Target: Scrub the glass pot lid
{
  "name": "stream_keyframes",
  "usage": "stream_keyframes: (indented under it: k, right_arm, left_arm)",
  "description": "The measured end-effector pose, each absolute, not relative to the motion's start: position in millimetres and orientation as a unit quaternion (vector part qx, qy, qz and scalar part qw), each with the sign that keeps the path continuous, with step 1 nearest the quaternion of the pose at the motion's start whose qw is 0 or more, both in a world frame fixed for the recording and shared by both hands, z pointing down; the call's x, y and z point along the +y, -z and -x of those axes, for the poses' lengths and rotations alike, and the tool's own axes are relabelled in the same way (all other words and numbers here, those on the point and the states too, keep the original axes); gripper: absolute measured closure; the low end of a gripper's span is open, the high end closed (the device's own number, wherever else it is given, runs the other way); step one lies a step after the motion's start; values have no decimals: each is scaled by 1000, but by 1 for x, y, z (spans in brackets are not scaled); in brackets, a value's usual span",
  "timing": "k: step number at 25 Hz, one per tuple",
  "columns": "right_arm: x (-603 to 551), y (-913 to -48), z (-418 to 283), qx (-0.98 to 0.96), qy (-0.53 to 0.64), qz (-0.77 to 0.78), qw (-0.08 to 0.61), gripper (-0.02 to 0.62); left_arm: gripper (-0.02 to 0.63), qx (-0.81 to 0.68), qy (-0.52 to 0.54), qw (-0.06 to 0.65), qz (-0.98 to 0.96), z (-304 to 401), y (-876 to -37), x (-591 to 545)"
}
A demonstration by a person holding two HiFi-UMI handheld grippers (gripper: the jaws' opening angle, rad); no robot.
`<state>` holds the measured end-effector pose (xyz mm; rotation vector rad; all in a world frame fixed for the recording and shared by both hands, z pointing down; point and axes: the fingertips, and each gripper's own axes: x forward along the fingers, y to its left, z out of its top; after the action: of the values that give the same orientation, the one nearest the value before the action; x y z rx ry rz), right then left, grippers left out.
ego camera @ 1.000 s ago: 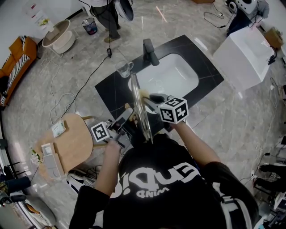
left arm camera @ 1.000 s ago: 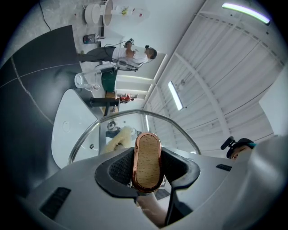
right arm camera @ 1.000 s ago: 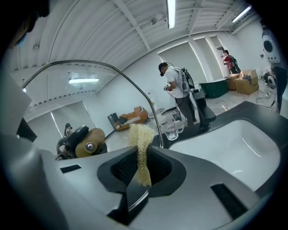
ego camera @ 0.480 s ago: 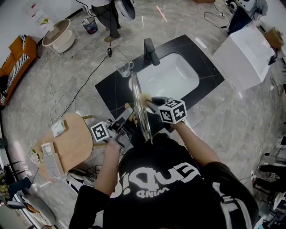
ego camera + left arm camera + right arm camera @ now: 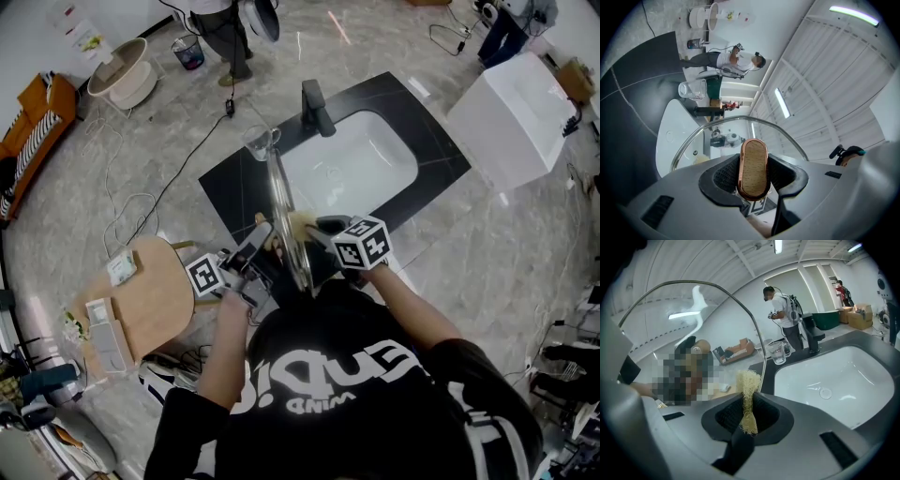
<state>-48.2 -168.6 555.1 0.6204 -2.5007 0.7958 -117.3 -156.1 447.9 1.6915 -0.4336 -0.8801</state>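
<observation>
We see the glass pot lid (image 5: 726, 140) clear, its wooden knob (image 5: 754, 168) tan with a copper rim; the scrubber (image 5: 749, 399) is straw-yellow, the sink (image 5: 375, 159) white, the table (image 5: 239, 183) black with thin pale veins, our shirt (image 5: 337, 384) black with white lettering.

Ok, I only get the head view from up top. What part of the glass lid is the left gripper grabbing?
Observer: The left gripper is shut on the wooden knob of the lid; the knob has a copper-coloured rim.
Operator: And the yellow stuff in the other one?
Observer: The right gripper is shut on a scrubber of pale stringy fibre, pinched at its middle.
Operator: Is it rubbing the glass?
Observer: Its tuft sits right beside the lid's edge; whether it presses there I cannot tell.
</observation>
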Motion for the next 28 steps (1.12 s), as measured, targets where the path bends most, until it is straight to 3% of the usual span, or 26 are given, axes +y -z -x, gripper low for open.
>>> stream_keyframes:
  k: [28]
  right_arm:
    - [-124,-474,68,-927,-309,-156,144,551]
  left_arm:
    - [428,-217,365,571,-702,132,-474,-157]
